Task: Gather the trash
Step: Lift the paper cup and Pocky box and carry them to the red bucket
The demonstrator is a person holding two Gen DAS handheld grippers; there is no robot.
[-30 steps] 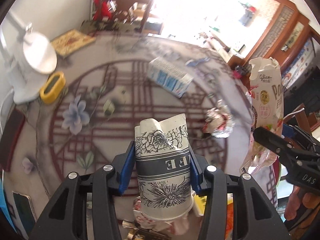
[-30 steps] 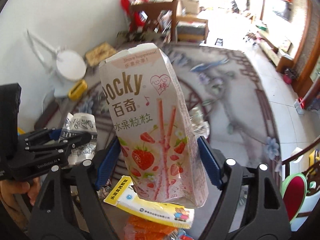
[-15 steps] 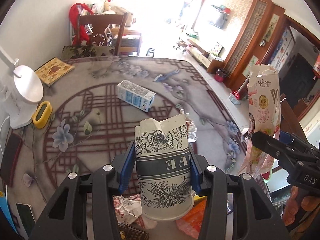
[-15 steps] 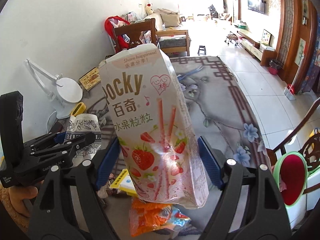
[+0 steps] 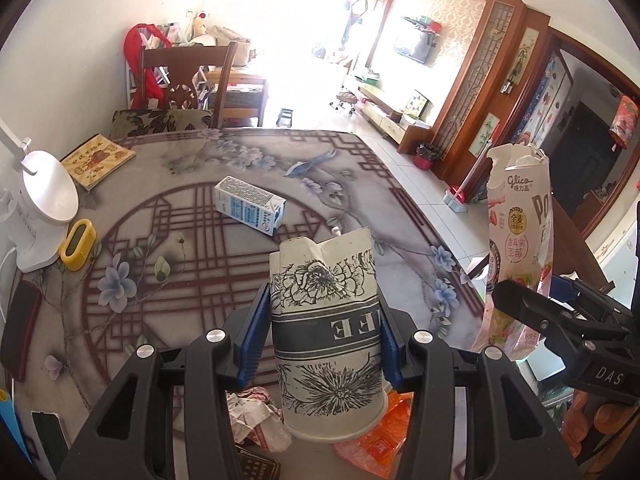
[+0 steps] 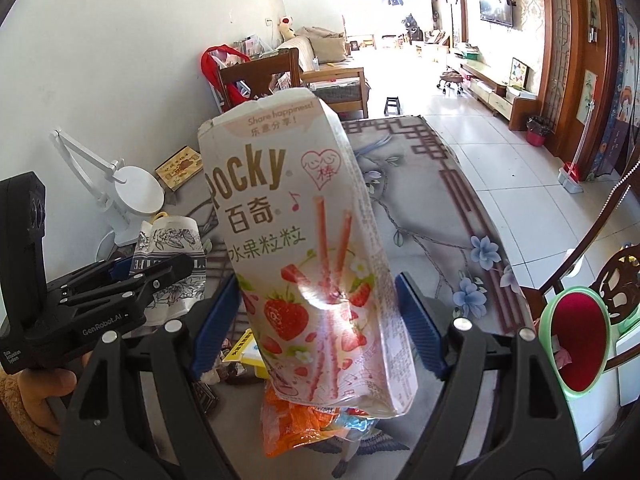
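My left gripper (image 5: pixel 320 332) is shut on a crushed paper cup (image 5: pixel 326 328) with black flower print, held upside down above the table's near edge. My right gripper (image 6: pixel 316 316) is shut on a pink Pocky box (image 6: pixel 296 240), held upright above the table. The box shows at the right of the left wrist view (image 5: pixel 518 236), and the cup at the left of the right wrist view (image 6: pixel 172 248). A blue-white milk carton (image 5: pixel 250 209) lies on the table. Crumpled wrappers (image 5: pixel 256 416), an orange bag (image 6: pixel 296 420) and a yellow packet (image 6: pixel 244 350) lie below the grippers.
A white desk lamp (image 5: pixel 38 204), a yellow clock (image 5: pixel 78 238), a book (image 5: pixel 98 158) and a dark phone (image 5: pixel 20 312) sit at the table's left. A wooden chair (image 5: pixel 188 80) stands behind the table. A green-rimmed red bin (image 6: pixel 576 340) stands off the table's right edge.
Both grippers have risen and pulled back from the table with their loads still held. The crumpled foil ball near the table's middle is gone from view.
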